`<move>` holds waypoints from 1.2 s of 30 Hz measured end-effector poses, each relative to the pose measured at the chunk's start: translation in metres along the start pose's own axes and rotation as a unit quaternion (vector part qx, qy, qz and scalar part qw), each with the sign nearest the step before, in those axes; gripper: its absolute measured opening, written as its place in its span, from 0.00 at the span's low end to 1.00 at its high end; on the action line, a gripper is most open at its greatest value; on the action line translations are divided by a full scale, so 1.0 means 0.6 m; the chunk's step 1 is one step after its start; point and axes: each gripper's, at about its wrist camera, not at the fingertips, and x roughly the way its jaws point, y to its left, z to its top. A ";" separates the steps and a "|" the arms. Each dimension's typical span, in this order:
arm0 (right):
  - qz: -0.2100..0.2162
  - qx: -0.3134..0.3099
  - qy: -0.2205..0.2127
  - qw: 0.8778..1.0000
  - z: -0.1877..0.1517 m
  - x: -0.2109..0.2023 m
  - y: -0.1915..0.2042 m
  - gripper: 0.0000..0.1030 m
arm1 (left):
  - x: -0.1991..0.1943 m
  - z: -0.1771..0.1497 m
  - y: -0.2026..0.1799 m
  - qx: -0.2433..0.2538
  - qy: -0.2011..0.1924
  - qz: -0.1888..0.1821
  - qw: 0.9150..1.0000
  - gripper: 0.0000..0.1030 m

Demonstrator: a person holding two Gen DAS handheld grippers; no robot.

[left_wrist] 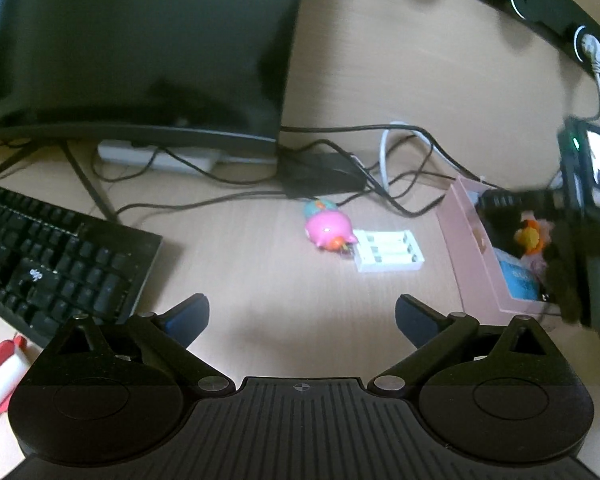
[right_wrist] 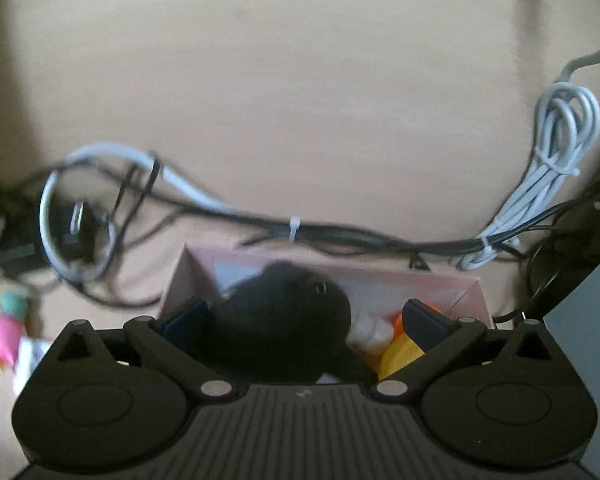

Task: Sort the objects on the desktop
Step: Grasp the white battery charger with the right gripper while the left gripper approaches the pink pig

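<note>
The right gripper (right_wrist: 304, 318) is seen over an open pink box (right_wrist: 380, 280) on the tan desk (right_wrist: 280, 100), its jaws spread wide with a black furry object (right_wrist: 284, 316) lying between them, untouched by the blue pads (right_wrist: 424, 322). A yellow-orange item (right_wrist: 396, 354) and a pale one (right_wrist: 370, 332) are seen in the box beside it. Behind the box a tangle of black and white cables (right_wrist: 296, 232) is laid across the desk, and a pink toy (right_wrist: 0, 338) is blurred at the left edge

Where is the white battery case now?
In the left wrist view the battery case lies on the desk near the middle, touching the pink toy on its left, with the pink box farther right.
</note>
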 end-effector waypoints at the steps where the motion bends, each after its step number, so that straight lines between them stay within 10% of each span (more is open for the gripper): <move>1: 0.002 -0.014 0.003 1.000 -0.011 -0.003 0.002 1.00 | 0.003 0.001 0.000 0.001 0.001 -0.001 1.000 0.99; 7: -0.020 -0.069 0.017 0.997 -0.049 -0.029 0.001 1.00 | 0.021 -0.002 -0.005 0.011 0.008 -0.010 1.000 0.99; 13: -0.055 -0.141 -0.062 0.987 -0.046 -0.111 0.035 1.00 | 0.039 -0.006 0.001 0.016 0.016 -0.003 1.000 0.99; 19: 0.064 -0.142 -0.122 0.980 -0.036 -0.204 0.108 1.00 | 0.057 -0.019 0.031 0.004 0.025 0.026 0.999 0.99; 23: 0.149 -0.133 -0.070 0.977 -0.044 -0.177 0.176 1.00 | 0.057 -0.025 0.062 -0.016 0.026 0.045 0.999 0.99; 31: 0.113 -0.105 0.033 0.987 -0.053 -0.031 0.237 1.00 | 0.055 -0.019 0.088 -0.023 0.026 0.063 0.997 0.99; 36: 0.105 -0.120 0.026 0.987 -0.063 -0.025 0.240 1.00 | 0.065 -0.014 0.085 -0.019 0.029 0.061 0.998 0.99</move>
